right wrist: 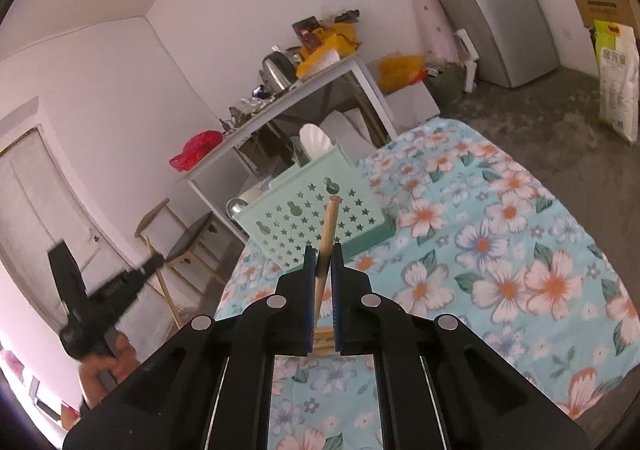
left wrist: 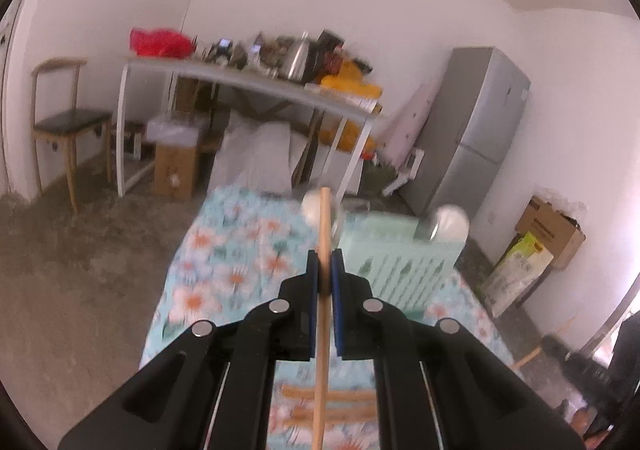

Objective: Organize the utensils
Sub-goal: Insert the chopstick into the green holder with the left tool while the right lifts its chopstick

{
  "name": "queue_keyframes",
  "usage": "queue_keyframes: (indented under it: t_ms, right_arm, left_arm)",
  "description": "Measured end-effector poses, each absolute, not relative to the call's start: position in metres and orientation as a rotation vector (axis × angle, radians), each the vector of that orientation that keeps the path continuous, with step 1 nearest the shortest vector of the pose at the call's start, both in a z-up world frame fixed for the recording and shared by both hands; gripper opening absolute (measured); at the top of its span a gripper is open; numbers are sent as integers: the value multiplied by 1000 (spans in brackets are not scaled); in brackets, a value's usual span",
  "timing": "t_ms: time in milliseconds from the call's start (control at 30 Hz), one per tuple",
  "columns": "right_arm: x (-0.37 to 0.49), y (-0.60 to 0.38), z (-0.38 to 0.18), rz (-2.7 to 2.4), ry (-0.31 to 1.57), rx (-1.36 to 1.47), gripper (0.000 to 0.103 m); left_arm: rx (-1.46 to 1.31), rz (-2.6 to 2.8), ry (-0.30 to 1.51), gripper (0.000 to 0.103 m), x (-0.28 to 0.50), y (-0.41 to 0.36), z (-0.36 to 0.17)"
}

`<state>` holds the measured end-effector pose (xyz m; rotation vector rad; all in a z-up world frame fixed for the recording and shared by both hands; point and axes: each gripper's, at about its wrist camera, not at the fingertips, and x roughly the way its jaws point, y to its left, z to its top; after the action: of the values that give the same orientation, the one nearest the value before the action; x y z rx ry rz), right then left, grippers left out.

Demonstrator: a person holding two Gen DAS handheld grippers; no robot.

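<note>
Sitting under both tongs is the biggest thing in play, a table with a floral cloth (right wrist: 500,250), turquoise with white and orange flowers, and it's stretching out ahead of both sets of fingers.

Next down in size, the mint green utensil basket (right wrist: 316,218) with star-shaped holes is standing on that cloth just beyond the right tongs' tips. From the left tongs' side the same basket (left wrist: 400,258) is sitting ahead and a bit to the right of the fingers. A white spoon bowl (right wrist: 314,140) is poking up out of its far end, and a shiny metal spoon (right wrist: 237,207) is leaning over its left rim.

Now the tongs themselves. The left gripper (left wrist: 325,270) is pinching narrow on a wooden chopstick (left wrist: 323,310), which is running up between the blue pads and sticking out past the tips, clear of the cloth. The right gripper (right wrist: 323,262) is also clamping tight on its own wooden chopstick (right wrist: 330,226), the end pointing toward the basket's front wall.

Smallest bits: more wooden chopsticks (left wrist: 328,406) are lying crosswise on the cloth below the left tongs, back near the handle end. Everything in the left view is looking kinda blurry.
</note>
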<state>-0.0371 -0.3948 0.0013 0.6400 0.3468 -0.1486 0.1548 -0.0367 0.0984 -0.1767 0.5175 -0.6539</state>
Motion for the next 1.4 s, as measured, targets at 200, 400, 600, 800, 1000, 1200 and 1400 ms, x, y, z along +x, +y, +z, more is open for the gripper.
queue_keyframes:
  t_ms: [200,400,600,800,1000,1200,1400]
  right_arm:
    - [-39,-394,5,-145,331,619,5]
    - [-38,-395,3,-141,325,617,5]
    - [-38,-398,1,-130,326,623,5]
    - [-38,-402,-2,-126,328,634,5]
    - [-38,-406,-4,-125,328,651,5]
    - [-40,-404,-2,-120,336,645,5]
    - [-45,-399,5,-112,341,616,5]
  left_arm:
    - [-232,-687,324,6,173,-69,170]
    - [-309,-722,237,6,211,-130,212]
    - [-272,-671,277,6,253,-187,196]
    - [-303,-622,301,6,281,-202,184]
    - [-255,-617,358,6,283,-214,162]
    - [-211,-645,433,35,264,-206,128]
    - [-243,-678,453,53,230,-174,118]
